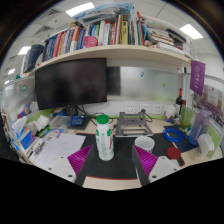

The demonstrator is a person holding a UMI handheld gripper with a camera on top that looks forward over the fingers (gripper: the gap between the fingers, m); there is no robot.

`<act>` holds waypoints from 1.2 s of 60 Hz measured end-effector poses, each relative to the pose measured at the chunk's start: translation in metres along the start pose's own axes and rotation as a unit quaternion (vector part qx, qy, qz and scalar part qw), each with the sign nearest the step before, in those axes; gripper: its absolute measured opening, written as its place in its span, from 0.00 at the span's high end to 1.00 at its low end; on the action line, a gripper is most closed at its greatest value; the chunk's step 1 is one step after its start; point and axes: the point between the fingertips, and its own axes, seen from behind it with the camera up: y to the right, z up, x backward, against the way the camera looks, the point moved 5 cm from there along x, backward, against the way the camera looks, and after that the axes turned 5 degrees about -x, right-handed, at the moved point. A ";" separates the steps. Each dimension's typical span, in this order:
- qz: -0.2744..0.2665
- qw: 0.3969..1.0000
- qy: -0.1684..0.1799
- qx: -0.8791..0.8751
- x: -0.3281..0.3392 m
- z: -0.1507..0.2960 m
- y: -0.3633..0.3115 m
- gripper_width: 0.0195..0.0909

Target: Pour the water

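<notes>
Purple pads on two fingers [80, 156], spread apart, gripper [113, 162] open and holding nothing. One upright bottle [104, 137], cylindrical, pale with green cap, on dark mat [118, 163] just ahead, nearer the left finger. One white cup [145, 144], round, beyond the right finger. One red round item [174, 153] further right. One black flat monitor [71, 82] behind. One shelf [120, 52], row of books [100, 32] along it.

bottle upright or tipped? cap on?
Upright: the bottle stands on the desk just ahead of the open gripper, green cap on top.
</notes>
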 end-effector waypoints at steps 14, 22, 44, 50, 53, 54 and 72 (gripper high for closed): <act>0.014 1.000 0.024 -0.003 -0.090 -0.010 -0.024 0.18; 0.008 0.999 0.038 0.005 -0.126 -0.010 -0.024 0.20; -0.004 0.994 0.099 0.035 -0.168 -0.012 -0.028 0.54; 0.004 0.994 0.109 0.027 -0.169 -0.012 -0.031 0.61; 0.005 0.993 0.112 0.028 -0.168 -0.012 -0.030 0.66; 0.005 0.993 0.113 0.028 -0.168 -0.012 -0.030 0.66; 0.021 0.996 0.087 0.020 -0.165 -0.009 -0.036 0.71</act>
